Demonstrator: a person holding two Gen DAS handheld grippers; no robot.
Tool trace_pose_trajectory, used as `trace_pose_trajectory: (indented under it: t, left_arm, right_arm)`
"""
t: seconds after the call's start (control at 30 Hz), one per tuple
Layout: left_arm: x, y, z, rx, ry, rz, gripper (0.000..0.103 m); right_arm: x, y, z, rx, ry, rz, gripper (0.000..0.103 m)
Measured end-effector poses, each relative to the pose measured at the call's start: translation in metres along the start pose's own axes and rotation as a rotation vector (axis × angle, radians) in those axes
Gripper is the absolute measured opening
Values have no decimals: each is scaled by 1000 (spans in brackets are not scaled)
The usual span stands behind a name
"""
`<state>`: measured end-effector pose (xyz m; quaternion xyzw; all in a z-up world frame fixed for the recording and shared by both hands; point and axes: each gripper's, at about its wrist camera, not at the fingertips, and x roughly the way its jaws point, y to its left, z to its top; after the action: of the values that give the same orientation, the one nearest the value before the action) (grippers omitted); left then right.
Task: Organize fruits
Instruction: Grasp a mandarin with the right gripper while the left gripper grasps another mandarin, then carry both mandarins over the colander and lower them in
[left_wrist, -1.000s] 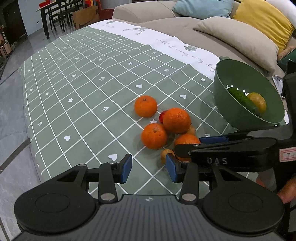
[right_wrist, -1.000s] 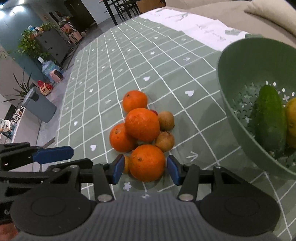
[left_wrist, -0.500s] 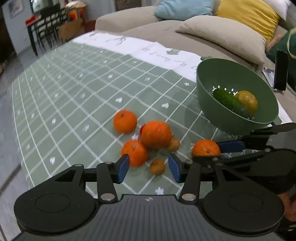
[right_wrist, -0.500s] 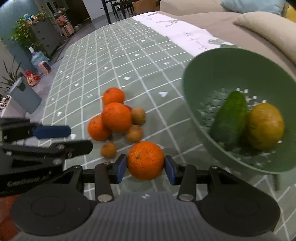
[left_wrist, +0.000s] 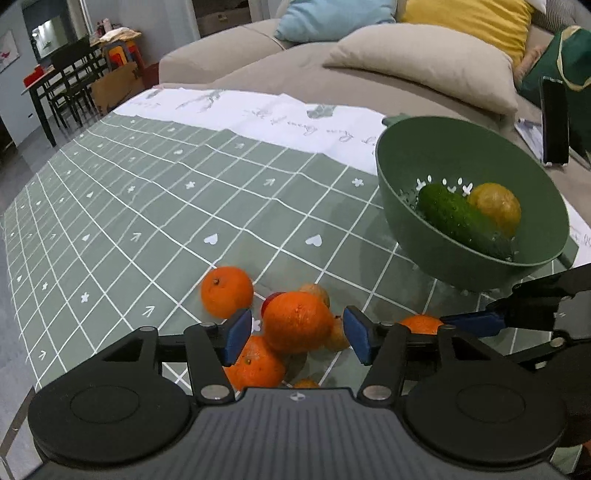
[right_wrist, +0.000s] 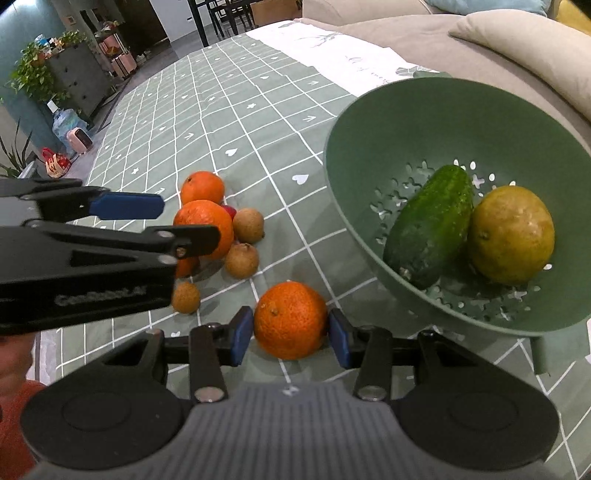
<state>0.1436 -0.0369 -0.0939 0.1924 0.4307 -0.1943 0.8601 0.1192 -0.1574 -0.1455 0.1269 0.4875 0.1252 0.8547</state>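
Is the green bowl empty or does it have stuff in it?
Not empty. The green bowl has a cucumber and a yellowish round fruit lying side by side on its holed bottom.

- My left gripper (right_wrist: 127, 205) hides part of the orange pile (right_wrist: 203, 225).
- My own claw body covers the lowest orange (left_wrist: 255, 363).

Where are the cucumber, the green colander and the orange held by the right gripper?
cucumber (right_wrist: 430, 225), right wrist view, mid-body.
green colander (right_wrist: 369, 122), right wrist view, inner wall.
orange (right_wrist: 290, 319), right wrist view, front face.
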Motion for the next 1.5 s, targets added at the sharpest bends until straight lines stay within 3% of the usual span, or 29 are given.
trace_pose_trajectory:
  t: [0.13, 0.27, 0.5, 0.77, 1.0, 1.3, 1.5]
  left_arm:
    - [10, 2, 1, -2, 36, -12, 65]
    - [14, 3, 0, -14, 50, -23, 52]
    - [8, 2, 0, -52, 49, -10, 48]
    - [-33, -5, 10, -89, 6, -21, 48]
    - [-73, -19, 32, -122, -41, -114, 48]
    - [-71, -65, 70, -53, -60, -150, 48]
    - [-34, -89, 101, -49, 17, -176, 47]
  right_arm:
    - [-1, -3, -1, 7, -1, 11, 42]
    - [0, -4, -2, 17, 0, 24, 42]
    - [-3, -3, -2, 11, 6, 32, 41]
    - [-36, 5, -1, -20, 15, 95, 41]
    - [-91, -10, -3, -58, -31, 114, 41]
    - [-150, -58, 19, -91, -143, -24, 41]
    - [-142, -84, 45, -140, -149, -110, 41]
